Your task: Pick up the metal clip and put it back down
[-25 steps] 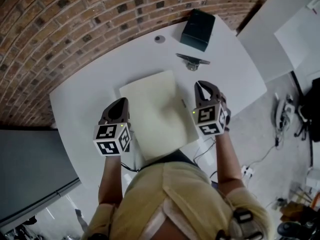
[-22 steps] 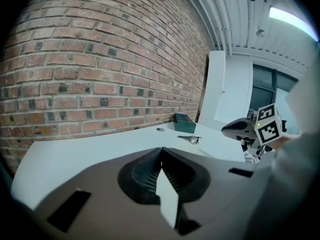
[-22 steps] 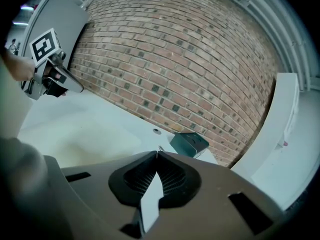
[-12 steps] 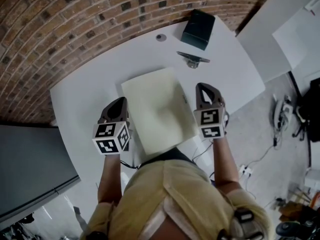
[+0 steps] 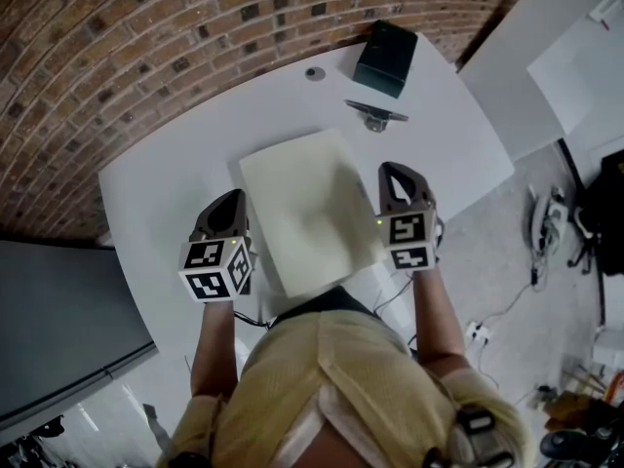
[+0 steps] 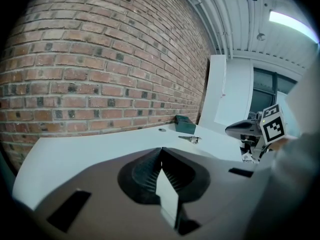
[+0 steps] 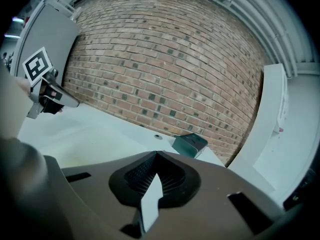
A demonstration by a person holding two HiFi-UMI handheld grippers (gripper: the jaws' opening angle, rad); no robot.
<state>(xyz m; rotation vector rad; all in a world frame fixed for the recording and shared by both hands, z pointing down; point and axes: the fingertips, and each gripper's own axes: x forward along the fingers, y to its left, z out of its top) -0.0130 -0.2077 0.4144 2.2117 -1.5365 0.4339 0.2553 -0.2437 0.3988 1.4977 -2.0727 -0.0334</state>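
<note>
The left gripper and right gripper are held on either side of a cream sheet, both tilted down toward the brick wall. Both have their jaws together and nothing in them. The metal clip lies on the white bench beyond the sheet, well apart from both grippers and near a dark box.

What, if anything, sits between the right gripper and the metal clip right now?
Nothing visible. Only bare white table lies between the right gripper, whose jaws are shut and empty, and the metal clip ahead of it. The cream sheet lies off to the gripper's left, and the dark box stands beyond the clip, near the wall.
</note>
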